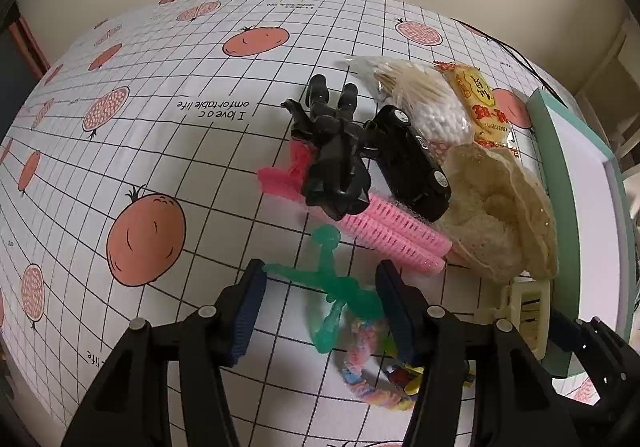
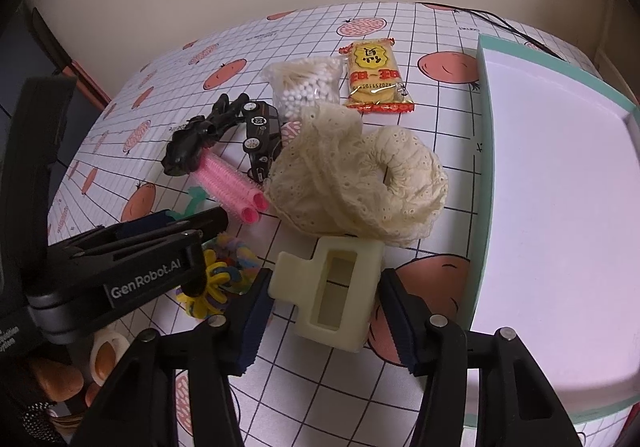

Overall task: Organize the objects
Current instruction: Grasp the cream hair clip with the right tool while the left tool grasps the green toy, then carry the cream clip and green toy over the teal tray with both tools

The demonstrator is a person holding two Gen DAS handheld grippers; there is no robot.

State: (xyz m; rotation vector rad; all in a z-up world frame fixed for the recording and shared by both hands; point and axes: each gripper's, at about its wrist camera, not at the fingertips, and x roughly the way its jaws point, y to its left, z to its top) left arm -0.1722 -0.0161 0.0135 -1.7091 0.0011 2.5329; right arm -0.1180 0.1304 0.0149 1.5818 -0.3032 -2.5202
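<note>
Left gripper (image 1: 320,311) spread around green figure (image 1: 340,287); right gripper (image 2: 324,321) spread around cream clip (image 2: 332,287) (neither pinched), beside tray (image 2: 484,167).

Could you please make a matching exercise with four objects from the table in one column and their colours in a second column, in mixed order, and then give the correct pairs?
Objects
1. toy car
2. hair rollers
3. claw clip
4. stretchy figure

Colours
A. translucent green
B. cream
C. black
D. pink

Correct pairs: 1-C, 2-D, 3-B, 4-A

The claw clip lies between the open fingers of the right hand-held gripper; the stretchy figure lies between the open fingers of the left hand-held gripper.
</note>
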